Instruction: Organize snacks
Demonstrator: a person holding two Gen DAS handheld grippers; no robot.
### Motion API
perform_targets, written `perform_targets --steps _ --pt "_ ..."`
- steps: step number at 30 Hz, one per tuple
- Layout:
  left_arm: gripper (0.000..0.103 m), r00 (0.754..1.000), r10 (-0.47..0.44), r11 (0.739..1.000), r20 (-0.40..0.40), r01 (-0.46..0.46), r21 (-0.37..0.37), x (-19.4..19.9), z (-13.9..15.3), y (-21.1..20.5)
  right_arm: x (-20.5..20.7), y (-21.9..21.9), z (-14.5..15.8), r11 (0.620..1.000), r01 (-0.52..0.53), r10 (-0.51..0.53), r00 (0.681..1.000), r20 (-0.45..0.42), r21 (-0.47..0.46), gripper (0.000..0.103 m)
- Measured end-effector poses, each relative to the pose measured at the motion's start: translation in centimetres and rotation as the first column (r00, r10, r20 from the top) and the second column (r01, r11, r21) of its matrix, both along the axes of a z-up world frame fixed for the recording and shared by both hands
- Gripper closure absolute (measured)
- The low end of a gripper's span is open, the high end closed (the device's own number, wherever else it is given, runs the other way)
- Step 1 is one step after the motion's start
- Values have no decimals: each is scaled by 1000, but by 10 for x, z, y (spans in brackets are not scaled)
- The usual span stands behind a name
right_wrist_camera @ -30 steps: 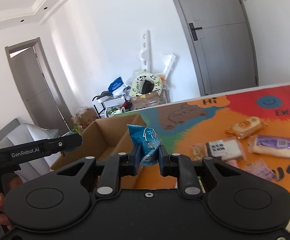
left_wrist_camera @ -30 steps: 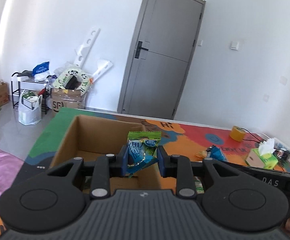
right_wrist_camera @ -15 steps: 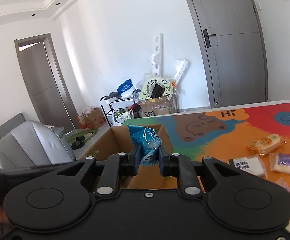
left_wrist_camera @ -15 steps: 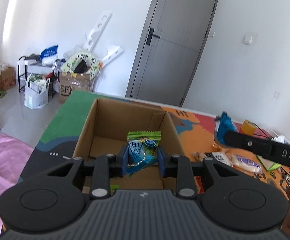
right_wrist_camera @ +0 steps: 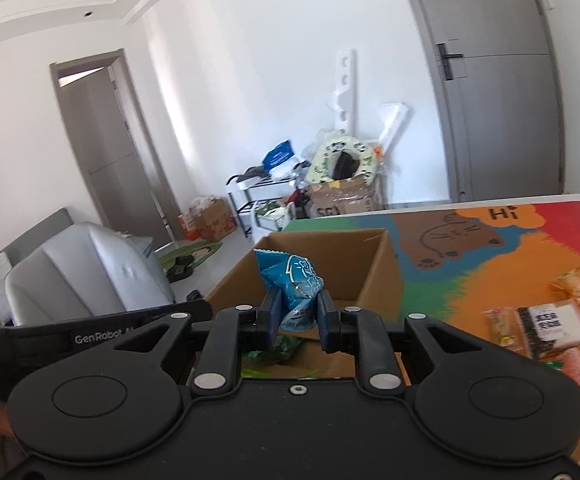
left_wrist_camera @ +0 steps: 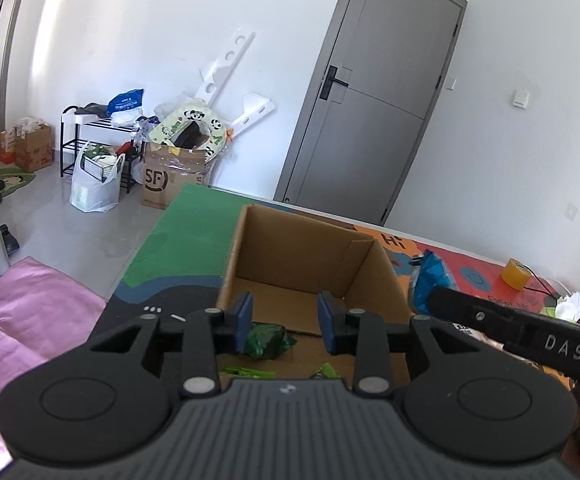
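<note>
An open cardboard box stands on the colourful table mat, also in the right wrist view. My left gripper is open and empty above the box's near side. A green snack packet lies on the box floor below it, with more green packets nearer. My right gripper is shut on a blue snack packet above the box's near edge; that packet also shows in the left wrist view. Several loose snacks lie on the mat to the right.
A yellow tape roll and a tissue pack sit at the table's far right. A grey chair stands left of the table. Boxes, bags and a rack stand by the far wall next to a grey door.
My left gripper has opened and the green and blue packet it held has dropped into the box. My right gripper has moved left over the box with the blue packet.
</note>
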State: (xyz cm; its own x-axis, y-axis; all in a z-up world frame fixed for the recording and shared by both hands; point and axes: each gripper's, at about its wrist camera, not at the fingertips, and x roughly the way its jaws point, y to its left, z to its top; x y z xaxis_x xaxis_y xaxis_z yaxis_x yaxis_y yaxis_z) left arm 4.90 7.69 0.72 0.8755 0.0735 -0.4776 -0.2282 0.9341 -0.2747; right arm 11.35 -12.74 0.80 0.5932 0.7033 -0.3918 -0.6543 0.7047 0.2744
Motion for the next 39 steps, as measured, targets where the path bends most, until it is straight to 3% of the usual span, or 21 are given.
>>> perform_targets --steps 3,6,9,11,16,22,26,28,32,39 --pt "64 1000 6 1000 -3 -6 -14 -3 1 0 -2 2 0 1000 6 -6 1000 -1 -19 58" --pt "58 1000 10 1000 -3 -10 -15 -3 2 0 -2 -6 0 999 33 -33 999 -17 -14 57" --pt "53 1000 -1 1000 -10 1 -14 0 2 -2 -3 -20 -3 997 81 -81 996 -35 -7 46" --pt "44 1000 -6 1000 -9 6 -14 2 3 -6 -5 -30 -5 994 106 -106 994 -35 -3 41" --pt "34 1000 -6 1000 -10 6 -3 4 1 -18 -7 -58 -13 985 172 -171 984 -56 1 33" --pt "31 1000 -30 1000 -8 30 1 6 1 -36 -12 -83 -19 972 236 -235 970 -68 3 22" --pt "29 1000 -27 1000 3 27 7 3 1 -46 -24 -97 -18 963 270 -270 963 1 15 3" --pt "29 999 -34 999 3 34 14 3 2 -51 -28 -101 -17 948 317 -317 948 24 -7 3" --pt "29 998 -70 998 -9 70 -9 4 1 -63 -28 -115 -19 951 308 -308 951 -26 3 2" --pt "28 993 -108 994 -40 107 -23 10 -3 -85 -34 -131 -23 935 352 -352 936 -5 -29 2"
